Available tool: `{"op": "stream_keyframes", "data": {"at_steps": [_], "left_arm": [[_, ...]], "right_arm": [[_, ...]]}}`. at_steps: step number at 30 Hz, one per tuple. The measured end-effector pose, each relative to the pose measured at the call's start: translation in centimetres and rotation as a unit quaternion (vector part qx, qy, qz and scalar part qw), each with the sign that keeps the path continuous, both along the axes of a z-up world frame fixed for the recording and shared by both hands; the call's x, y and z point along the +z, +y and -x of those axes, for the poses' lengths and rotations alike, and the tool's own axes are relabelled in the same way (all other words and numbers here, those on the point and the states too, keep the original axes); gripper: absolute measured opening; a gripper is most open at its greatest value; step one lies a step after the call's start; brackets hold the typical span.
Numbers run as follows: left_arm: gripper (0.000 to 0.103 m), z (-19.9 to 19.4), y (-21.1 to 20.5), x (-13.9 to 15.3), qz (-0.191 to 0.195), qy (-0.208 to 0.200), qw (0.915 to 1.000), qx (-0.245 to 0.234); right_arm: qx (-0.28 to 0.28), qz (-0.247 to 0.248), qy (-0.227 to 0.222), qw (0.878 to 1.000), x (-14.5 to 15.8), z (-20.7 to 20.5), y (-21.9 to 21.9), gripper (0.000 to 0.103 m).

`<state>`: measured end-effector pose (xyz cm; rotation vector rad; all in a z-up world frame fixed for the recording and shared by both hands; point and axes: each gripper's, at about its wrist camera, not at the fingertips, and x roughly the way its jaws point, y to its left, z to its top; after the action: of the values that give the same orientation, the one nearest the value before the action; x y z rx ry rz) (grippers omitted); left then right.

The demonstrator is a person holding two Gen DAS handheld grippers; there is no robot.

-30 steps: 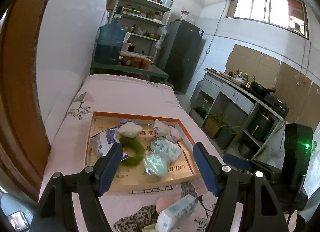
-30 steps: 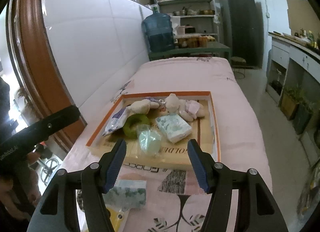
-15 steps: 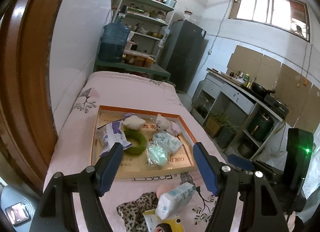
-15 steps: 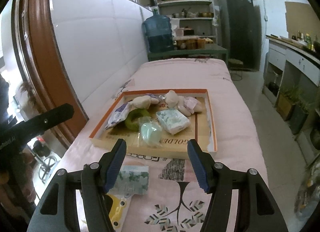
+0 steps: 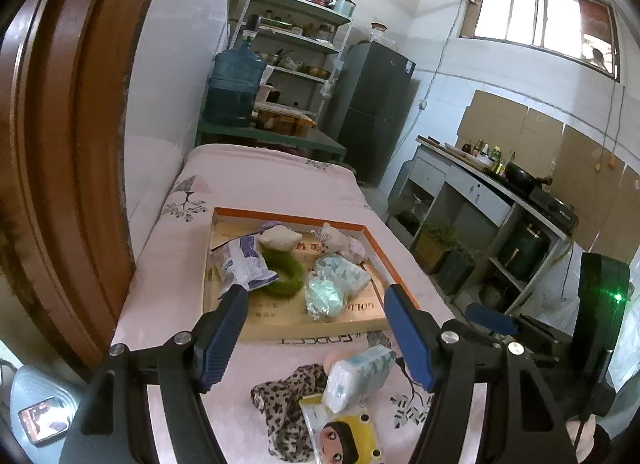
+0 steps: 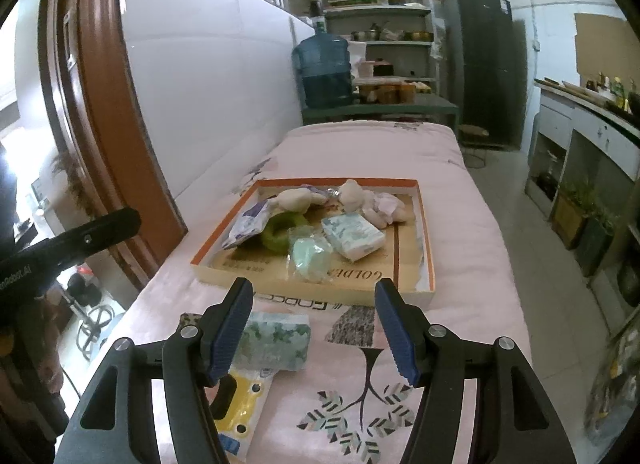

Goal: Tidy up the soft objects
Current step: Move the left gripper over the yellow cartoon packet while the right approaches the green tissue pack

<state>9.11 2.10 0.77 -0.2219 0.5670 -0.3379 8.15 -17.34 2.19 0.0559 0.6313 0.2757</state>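
An orange-rimmed cardboard tray lies on the pink bed and holds several soft items: a green ring, a tissue pack, a mint bag, a blue-white pouch and plush toys. Nearer me on the bedcover lie a tissue pack, a leopard-print cloth and a yellow cartoon pack. My left gripper and right gripper both hover open above these, holding nothing.
A brown door frame and white tiled wall run along the left. Behind the bed stand a water jug, shelves and a dark fridge. A kitchen counter lines the right, with floor between it and the bed.
Both grippers have drawn back from the tray, which looks smaller and farther now. The loose items on the near bedcover have come into view. Jaws kept the same width.
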Motion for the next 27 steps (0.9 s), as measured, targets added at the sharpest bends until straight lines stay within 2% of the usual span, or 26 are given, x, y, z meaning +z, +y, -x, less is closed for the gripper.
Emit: {"op": "stream_keyframes", "data": {"at_steps": [5, 13, 16, 21, 27], "left_arm": [[0.071, 0.9, 0.4, -0.6, -0.001, 0.008, 1.0000, 0.002], [0.071, 2.3, 0.7, -2.2, 0.000, 0.020, 0.9998, -0.002], [0.071, 3.2, 0.5, -3.1, 0.001, 0.022, 0.9996, -0.016], [0.070, 5.1, -0.4, -5.3, -0.005, 0.038, 0.9984, -0.041], [0.065, 6.6, -1.8, -8.2, -0.019, 0.070, 0.9949, -0.069]], "right_arm": [[0.014, 0.010, 0.001, 1.000, -0.3, 0.6, 0.1, 0.065], [0.039, -0.004, 0.026, 0.999, -1.9, 1.4, -0.2, 0.066], [0.062, -0.011, 0.042, 0.997, -3.0, 1.4, 0.0, 0.073], [0.092, -0.020, 0.073, 0.993, -5.3, 0.4, 0.3, 0.076], [0.114, -0.038, 0.081, 0.989, -7.0, -2.0, 0.1, 0.076]]}}
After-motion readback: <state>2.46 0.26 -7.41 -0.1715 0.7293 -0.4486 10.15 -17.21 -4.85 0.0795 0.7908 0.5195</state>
